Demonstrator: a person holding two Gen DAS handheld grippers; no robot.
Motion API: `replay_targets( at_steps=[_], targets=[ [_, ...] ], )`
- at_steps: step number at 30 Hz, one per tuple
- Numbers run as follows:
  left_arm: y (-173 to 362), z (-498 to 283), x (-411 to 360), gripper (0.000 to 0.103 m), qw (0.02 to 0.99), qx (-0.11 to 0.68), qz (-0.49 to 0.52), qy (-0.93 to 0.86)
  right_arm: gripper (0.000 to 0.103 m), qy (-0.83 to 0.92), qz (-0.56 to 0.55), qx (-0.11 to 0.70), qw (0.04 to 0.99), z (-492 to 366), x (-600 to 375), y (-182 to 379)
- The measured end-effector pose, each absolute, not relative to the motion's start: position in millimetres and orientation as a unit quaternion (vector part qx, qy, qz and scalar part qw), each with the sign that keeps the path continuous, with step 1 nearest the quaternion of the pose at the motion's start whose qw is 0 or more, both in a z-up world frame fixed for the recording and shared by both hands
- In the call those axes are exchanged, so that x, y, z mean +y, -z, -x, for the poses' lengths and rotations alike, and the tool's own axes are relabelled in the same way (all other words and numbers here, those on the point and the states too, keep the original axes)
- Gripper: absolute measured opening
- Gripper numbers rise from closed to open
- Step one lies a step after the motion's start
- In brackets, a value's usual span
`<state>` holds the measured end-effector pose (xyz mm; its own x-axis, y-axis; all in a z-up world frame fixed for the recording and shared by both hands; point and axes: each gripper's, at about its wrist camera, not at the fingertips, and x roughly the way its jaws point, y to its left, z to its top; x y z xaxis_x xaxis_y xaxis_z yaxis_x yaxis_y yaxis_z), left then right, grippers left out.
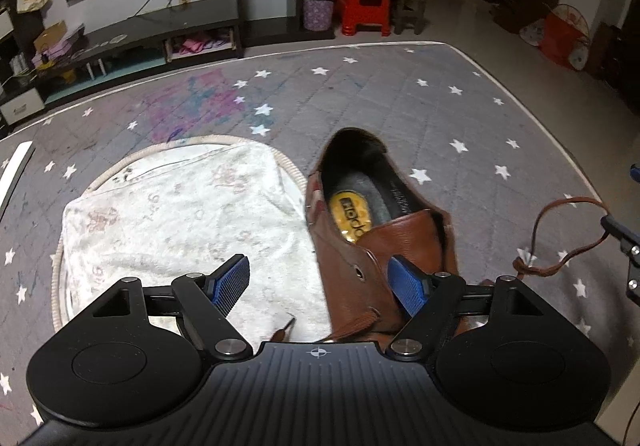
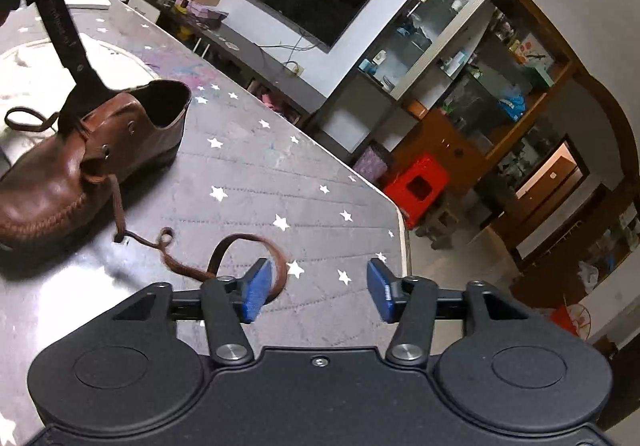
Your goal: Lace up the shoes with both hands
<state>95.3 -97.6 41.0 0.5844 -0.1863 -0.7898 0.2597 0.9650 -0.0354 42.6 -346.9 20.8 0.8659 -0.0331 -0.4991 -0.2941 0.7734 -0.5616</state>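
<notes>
Looking along the left gripper (image 1: 320,286), its jaws stand spread, 1 blue pad inside the brown shoe (image 1: 384,230), the other over a white towel (image 1: 180,213). Right view: the right gripper (image 2: 318,288) gapes too, the lace (image 2: 240,242) looping behind its left pad.

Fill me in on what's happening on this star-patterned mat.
A person with a two-finger tool in each hand is lacing a brown leather shoe. The left tool is open, straddling the shoe's eyelet flap. The right tool is open too, its left finger beside a loop of the loose brown lace. Neither grips anything.
</notes>
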Motion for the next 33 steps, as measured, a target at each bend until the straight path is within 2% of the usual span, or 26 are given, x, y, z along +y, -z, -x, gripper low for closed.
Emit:
replay_targets(
  at_steps=[9, 15, 20, 22, 24, 27, 31, 33],
  targets=[
    [-53, -96, -121, 0.077, 0.889, 0.429, -0.052, 0.152, 0.059, -0.138, 0.289, 0.217, 0.922, -20, -336, -39],
    [-50, -98, -139, 0.077, 0.885, 0.434, -0.065, 0.155, 0.058, -0.219, 0.254, 0.225, 0.915, -17, -302, -26],
    [-46, -103, -146, 0.077, 0.883, 0.437, -0.067, 0.158, 0.049, -0.255, 0.222, 0.232, 0.912, -23, -275, -12],
    [-42, -106, -148, 0.076, 0.880, 0.441, -0.067, 0.162, 0.041, -0.255, 0.208, 0.236, 0.914, -25, -272, -11],
    [-38, -109, -148, 0.063, 0.878, 0.446, -0.067, 0.161, 0.040, -0.255, 0.195, 0.240, 0.916, -27, -269, -9],
    [-35, -112, -147, 0.056, 0.876, 0.451, -0.064, 0.160, 0.038, -0.256, 0.174, 0.246, 0.919, -31, -264, -7],
    [-35, -114, -145, 0.056, 0.874, 0.453, -0.060, 0.162, 0.034, -0.256, 0.146, 0.254, 0.921, -36, -258, -4],
    [-36, -112, -146, 0.056, 0.875, 0.450, -0.064, 0.166, 0.028, -0.256, 0.133, 0.257, 0.922, -38, -254, -3]
  ],
)
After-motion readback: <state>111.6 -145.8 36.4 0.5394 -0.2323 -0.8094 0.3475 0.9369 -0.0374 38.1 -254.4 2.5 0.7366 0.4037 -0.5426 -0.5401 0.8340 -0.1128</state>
